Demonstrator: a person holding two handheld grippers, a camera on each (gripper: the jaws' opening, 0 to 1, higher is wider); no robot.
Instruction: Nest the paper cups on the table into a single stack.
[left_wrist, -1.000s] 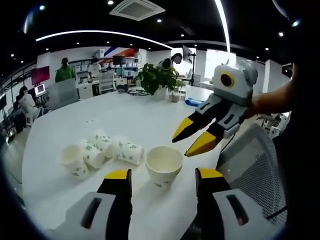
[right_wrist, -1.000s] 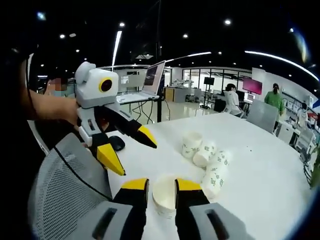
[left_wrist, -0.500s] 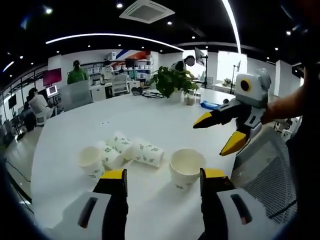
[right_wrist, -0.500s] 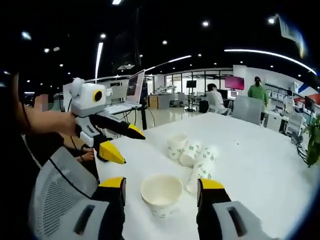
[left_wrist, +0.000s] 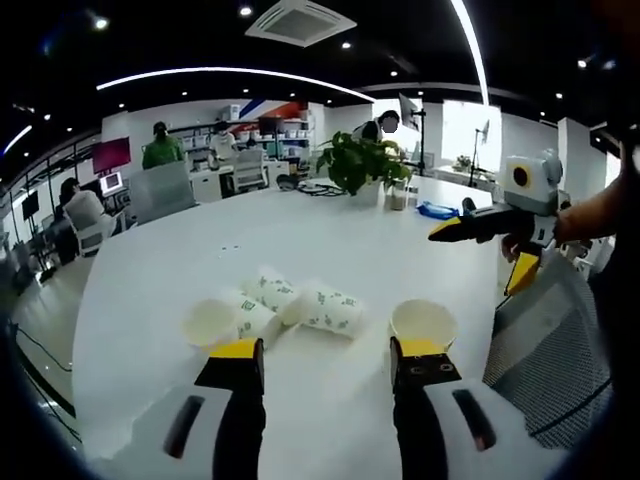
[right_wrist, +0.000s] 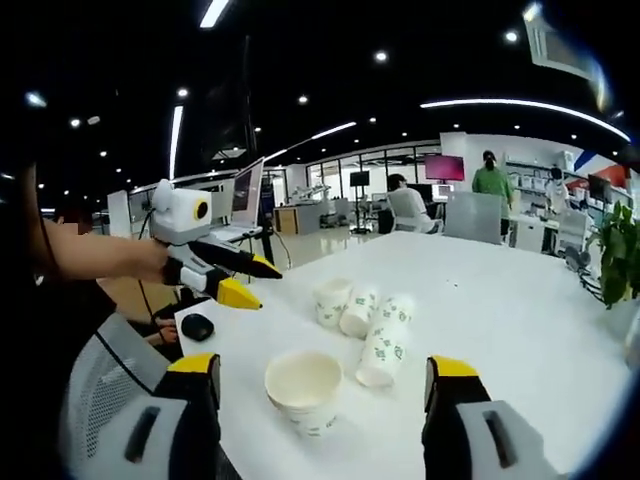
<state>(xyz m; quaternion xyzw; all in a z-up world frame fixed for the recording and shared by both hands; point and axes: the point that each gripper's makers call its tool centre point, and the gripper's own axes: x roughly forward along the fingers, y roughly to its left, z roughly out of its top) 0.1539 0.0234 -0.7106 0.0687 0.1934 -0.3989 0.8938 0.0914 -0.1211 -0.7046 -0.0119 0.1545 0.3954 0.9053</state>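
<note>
A wide white paper cup (left_wrist: 423, 325) stands upright on the white table (left_wrist: 180, 260), just beyond my left gripper's (left_wrist: 328, 350) right jaw. That gripper is open and empty. Left of the cup lies a cluster of green-patterned cups (left_wrist: 325, 308), with one upright cup (left_wrist: 212, 322) at its end. In the right gripper view the wide cup (right_wrist: 303, 385) stands between the spread jaws of my open right gripper (right_wrist: 323, 367), and the cluster (right_wrist: 362, 318) lies beyond it. The right gripper (left_wrist: 492, 243) hovers open at the table's edge. The left gripper (right_wrist: 250, 281) hangs open over the near corner.
A grey mesh chair (left_wrist: 545, 350) stands against the table's near edge. A black mouse (right_wrist: 197, 326) lies on the corner, with a laptop (right_wrist: 245, 200) behind it. A potted plant (left_wrist: 360, 165) sits at the far side. People sit at desks in the background.
The right gripper's jaws have spread from close around the wide cup to wide apart, and it has drawn back and away. The left gripper has shifted towards the cup cluster.
</note>
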